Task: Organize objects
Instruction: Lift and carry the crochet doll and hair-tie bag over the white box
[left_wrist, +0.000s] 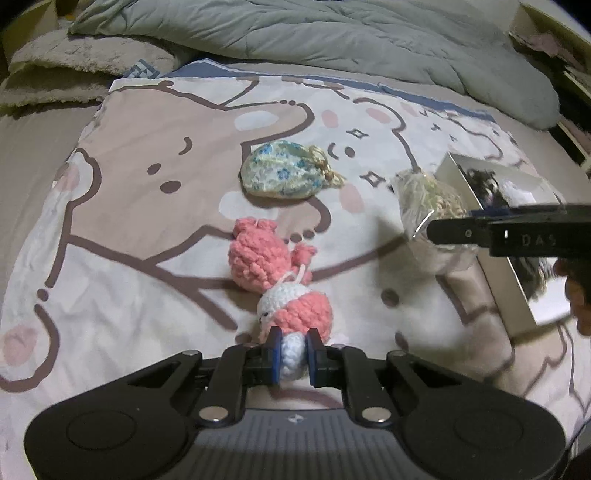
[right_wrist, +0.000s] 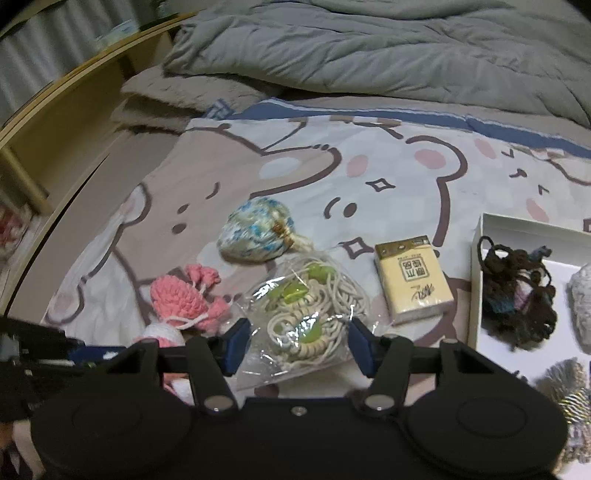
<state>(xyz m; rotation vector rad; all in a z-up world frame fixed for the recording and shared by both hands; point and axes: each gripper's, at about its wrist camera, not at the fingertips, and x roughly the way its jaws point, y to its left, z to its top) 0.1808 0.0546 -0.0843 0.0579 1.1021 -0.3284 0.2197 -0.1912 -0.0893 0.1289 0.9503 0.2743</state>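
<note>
A pink-and-white crochet doll (left_wrist: 269, 262) hangs from my left gripper (left_wrist: 292, 354), which is shut on the doll's white end just above the bear-print sheet (left_wrist: 147, 206). My right gripper (right_wrist: 300, 345) is shut on a clear bag (right_wrist: 306, 310) of cream cord and green beads, its blue pads pressing the bag's two sides. In the left wrist view that right gripper (left_wrist: 454, 221) holds the bag (left_wrist: 432, 206) beside the white box (left_wrist: 513, 295). A floral drawstring pouch (left_wrist: 284, 171) lies on the sheet beyond the doll. A yellow tissue pack (right_wrist: 412, 280) lies left of the white box (right_wrist: 476, 280).
Inside the box lie a dark brown yarn piece (right_wrist: 517, 295), a pale knitted item (right_wrist: 581, 299) and a tassel (right_wrist: 565, 380). A grey duvet (right_wrist: 369, 48) is bunched along the back. A wooden bed frame (right_wrist: 55, 107) runs at the left. A hand (left_wrist: 576, 291) shows at the right edge.
</note>
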